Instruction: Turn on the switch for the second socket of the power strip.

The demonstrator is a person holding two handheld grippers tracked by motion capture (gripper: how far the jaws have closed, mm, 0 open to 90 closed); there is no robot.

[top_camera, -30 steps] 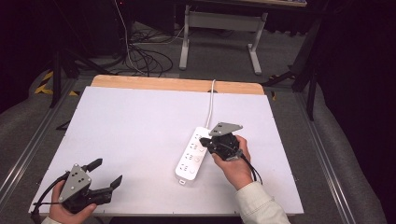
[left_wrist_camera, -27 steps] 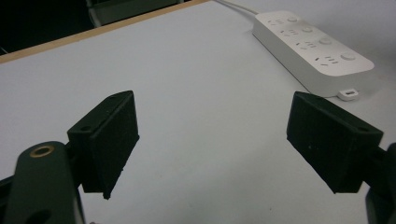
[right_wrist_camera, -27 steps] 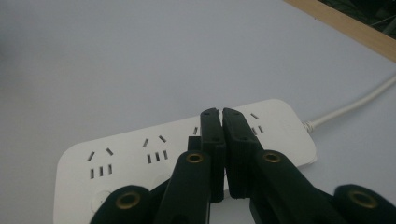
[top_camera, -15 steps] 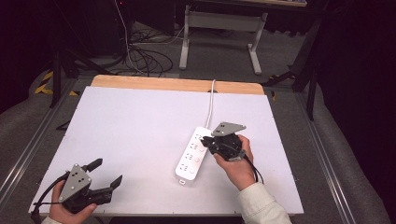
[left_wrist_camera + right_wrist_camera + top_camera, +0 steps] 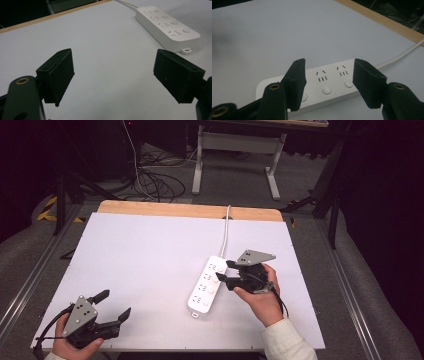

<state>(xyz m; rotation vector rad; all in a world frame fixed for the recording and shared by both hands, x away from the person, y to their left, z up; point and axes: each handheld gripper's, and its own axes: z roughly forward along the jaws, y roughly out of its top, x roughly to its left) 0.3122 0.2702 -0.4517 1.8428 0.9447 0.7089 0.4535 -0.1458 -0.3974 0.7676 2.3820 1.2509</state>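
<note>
A white power strip (image 5: 207, 284) with several sockets and round buttons lies on the white table (image 5: 150, 260), its white cable (image 5: 226, 227) running to the far edge. My right gripper (image 5: 223, 271) is open right beside the strip's right side, its jaws hovering over the strip's long edge; in the right gripper view the power strip (image 5: 325, 83) shows between the fingers (image 5: 295, 82) with nothing gripped. My left gripper (image 5: 114, 306) rests open near the front left corner, well apart from the strip (image 5: 167, 27). Nothing sits between its fingers (image 5: 58, 75).
A bare wooden strip (image 5: 190, 211) edges the table's far side. Beyond it, on the dark floor, lie tangled cables (image 5: 150, 180) and a grey desk frame (image 5: 240, 150). A small white tab (image 5: 187, 51) sticks out at the power strip's near end.
The right gripper has shifted very slightly by the power strip. The left gripper has not moved.
</note>
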